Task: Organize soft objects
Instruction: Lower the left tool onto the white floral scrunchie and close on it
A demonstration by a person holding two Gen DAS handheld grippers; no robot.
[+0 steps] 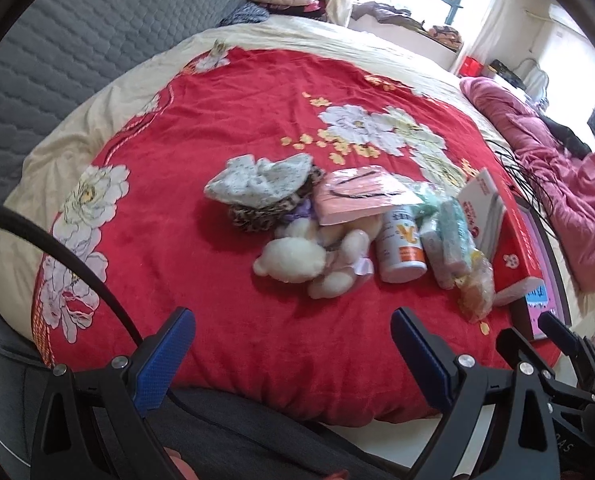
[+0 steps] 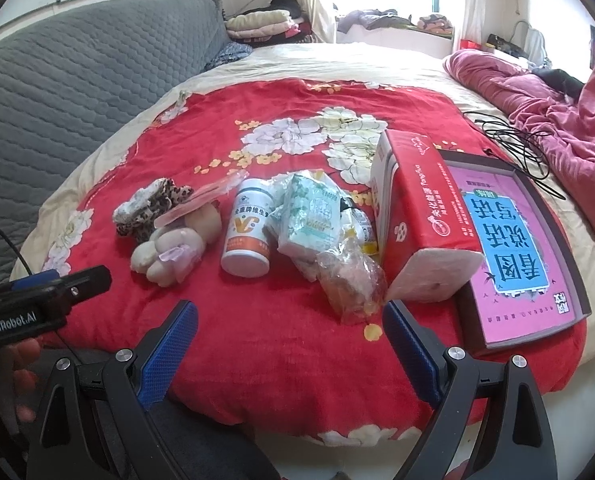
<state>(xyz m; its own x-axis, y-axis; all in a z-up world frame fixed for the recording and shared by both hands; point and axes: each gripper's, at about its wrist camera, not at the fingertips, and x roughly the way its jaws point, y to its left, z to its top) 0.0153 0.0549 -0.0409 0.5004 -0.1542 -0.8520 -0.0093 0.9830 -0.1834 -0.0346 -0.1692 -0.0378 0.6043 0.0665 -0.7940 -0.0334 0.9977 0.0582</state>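
A white plush bear (image 1: 315, 258) (image 2: 169, 250) lies on the red floral blanket (image 1: 225, 128) (image 2: 281, 344). Behind it sit a leopard-print soft item (image 1: 265, 210) (image 2: 155, 204) and a pale patterned cloth (image 1: 257, 178). A pink flat pack (image 1: 357, 196) (image 2: 201, 198) rests over the bear. To the right lie a white bottle (image 1: 401, 246) (image 2: 247, 232), green tissue packs (image 1: 451, 232) (image 2: 311, 216) and a clear bag (image 1: 475, 284) (image 2: 351, 280). My left gripper (image 1: 293, 328) hangs open near the bed's front edge. Further right, my right gripper (image 2: 289, 320) is open as well.
A red box (image 1: 509, 240) (image 2: 421, 216) leans on a pink book in a dark tray (image 1: 545, 280) (image 2: 529, 248). Black cables (image 2: 513, 140) and a pink quilt (image 1: 561, 184) (image 2: 557, 120) lie at right. A grey quilted sofa back (image 1: 57, 52) (image 2: 57, 72) stands at left.
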